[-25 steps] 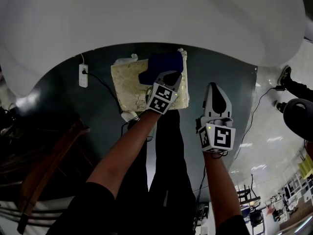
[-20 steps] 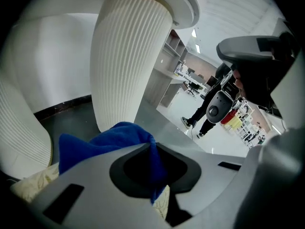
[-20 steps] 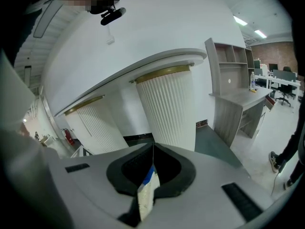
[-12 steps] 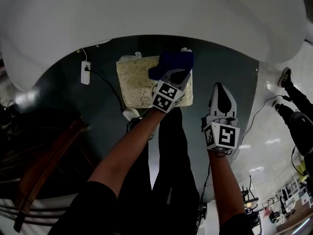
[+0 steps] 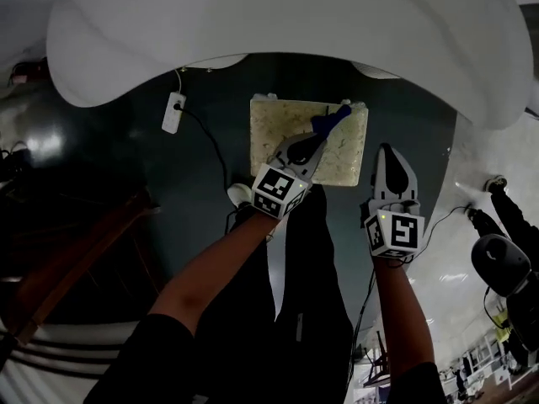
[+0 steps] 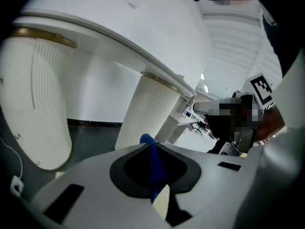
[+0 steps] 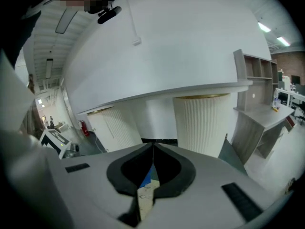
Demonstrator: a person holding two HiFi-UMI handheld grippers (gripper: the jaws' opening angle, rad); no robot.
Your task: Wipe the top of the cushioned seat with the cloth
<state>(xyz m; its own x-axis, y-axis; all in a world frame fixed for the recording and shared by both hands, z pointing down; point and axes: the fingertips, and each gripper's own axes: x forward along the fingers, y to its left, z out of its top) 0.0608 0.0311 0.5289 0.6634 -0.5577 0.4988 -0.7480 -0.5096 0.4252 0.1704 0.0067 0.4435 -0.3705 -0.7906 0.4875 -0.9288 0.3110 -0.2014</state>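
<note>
The cushioned seat [image 5: 286, 124] is a cream square pad low on the dark floor, in the middle of the head view. A blue cloth [image 5: 330, 122] lies bunched over its right part. My left gripper [image 5: 313, 140] is shut on the cloth and reaches over the seat from the near side. In the left gripper view the cloth [image 6: 153, 168] hangs pinched between the closed jaws of that gripper [image 6: 151, 151]. My right gripper [image 5: 389, 154] hovers to the right of the seat, shut, with nothing in it. The right gripper view shows its jaws [image 7: 152, 149] pressed together.
A large white rounded tabletop [image 5: 278, 23] spans the far side, standing on white fluted columns [image 7: 202, 123]. A white power strip [image 5: 173, 112] with a cable lies on the floor to the left of the seat. Wooden furniture [image 5: 67, 268] stands at the left. The person's legs are below.
The cloth, a broad patch at the seat's far right corner before, now shows as a narrow bunch nearer the seat's right middle. The head view has shifted; the right gripper stays beside the seat.
</note>
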